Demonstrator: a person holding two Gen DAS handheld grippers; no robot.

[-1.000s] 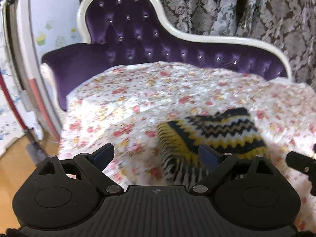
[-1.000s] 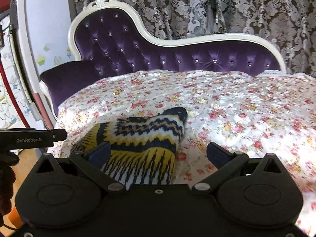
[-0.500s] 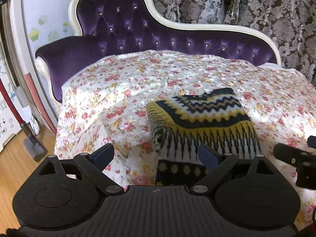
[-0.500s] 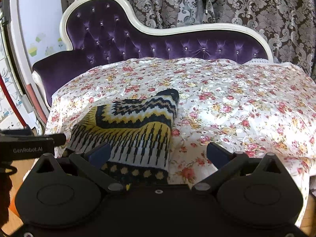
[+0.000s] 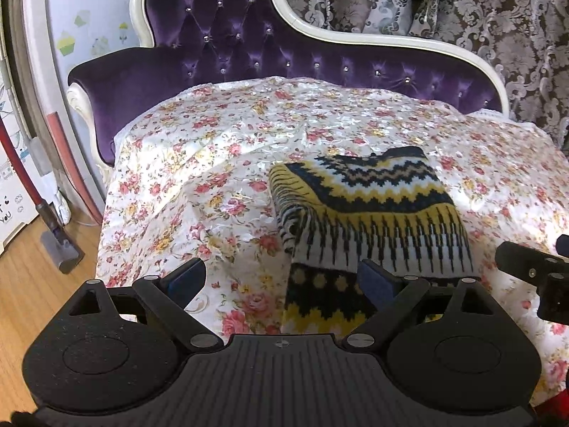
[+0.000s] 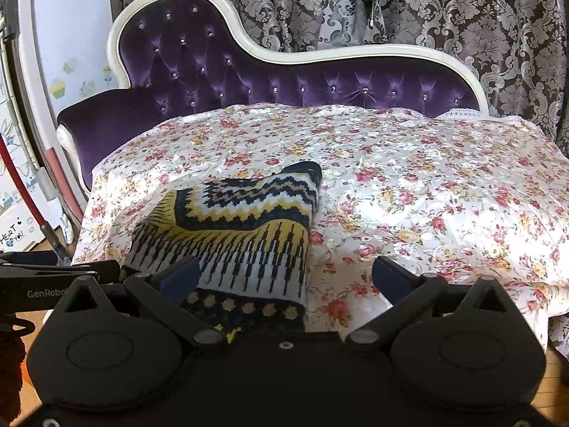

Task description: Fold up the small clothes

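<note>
Behind folded knit garment [image 5: 370,210]: purple chaise [image 5: 249,57], curtain [image 5: 498,10].

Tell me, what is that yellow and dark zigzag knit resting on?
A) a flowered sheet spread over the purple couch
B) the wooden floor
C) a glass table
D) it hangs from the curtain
A: the folded knit lies flat on the flowered sheet that covers the seat of the purple couch; both grippers are open and hold nothing.

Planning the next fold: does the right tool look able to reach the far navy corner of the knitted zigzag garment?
Probably yes: the right tool is open, and only bare floral bedspread lies between it and the yellow-and-navy knitted garment.
</note>
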